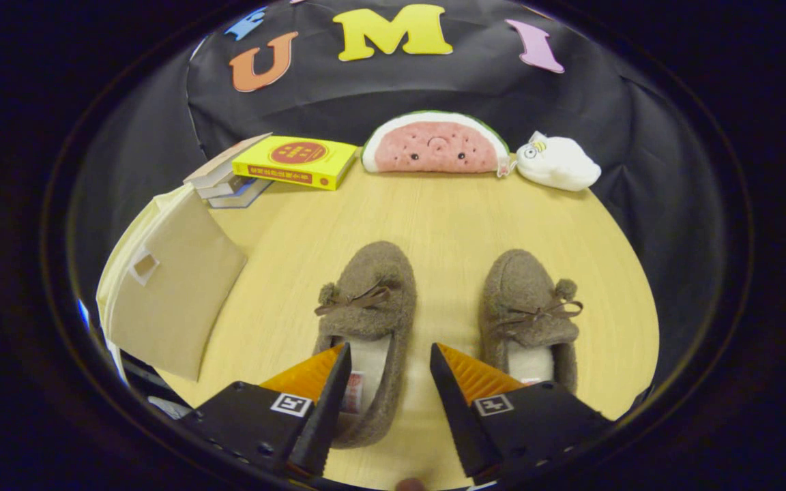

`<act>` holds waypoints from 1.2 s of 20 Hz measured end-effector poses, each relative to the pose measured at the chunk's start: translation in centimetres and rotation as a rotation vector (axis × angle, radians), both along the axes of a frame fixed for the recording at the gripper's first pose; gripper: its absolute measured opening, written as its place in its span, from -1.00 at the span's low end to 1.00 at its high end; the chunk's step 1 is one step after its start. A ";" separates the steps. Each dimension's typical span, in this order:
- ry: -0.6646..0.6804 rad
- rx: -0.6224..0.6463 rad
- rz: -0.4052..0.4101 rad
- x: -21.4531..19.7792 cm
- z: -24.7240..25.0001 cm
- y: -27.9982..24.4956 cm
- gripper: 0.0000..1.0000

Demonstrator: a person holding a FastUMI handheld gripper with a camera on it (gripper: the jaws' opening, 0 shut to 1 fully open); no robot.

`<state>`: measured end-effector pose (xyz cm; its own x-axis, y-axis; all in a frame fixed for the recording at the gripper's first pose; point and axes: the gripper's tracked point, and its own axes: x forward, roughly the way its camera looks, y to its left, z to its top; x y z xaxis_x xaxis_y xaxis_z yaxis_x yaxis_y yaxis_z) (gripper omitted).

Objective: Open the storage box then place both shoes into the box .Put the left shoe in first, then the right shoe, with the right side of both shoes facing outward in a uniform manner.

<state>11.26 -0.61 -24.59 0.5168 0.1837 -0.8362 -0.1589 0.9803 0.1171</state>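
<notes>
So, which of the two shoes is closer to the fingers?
The left shoe: its heel lies between the open fingers; the right shoe lies beyond them.

Two brown fuzzy shoes, left shoe [369, 320] and right shoe [529, 317], lie side by side, beige storage box [175, 300] beside them.

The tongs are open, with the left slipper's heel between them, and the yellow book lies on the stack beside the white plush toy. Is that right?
Not quite. The gripper view shows the yellow book beside the watermelon plush; the white plush toy is beyond that. The tongs are open around the left slipper.
</notes>
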 end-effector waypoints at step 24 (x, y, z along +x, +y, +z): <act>0.056 0.415 -0.165 -0.2 5.0 6.1 -1.00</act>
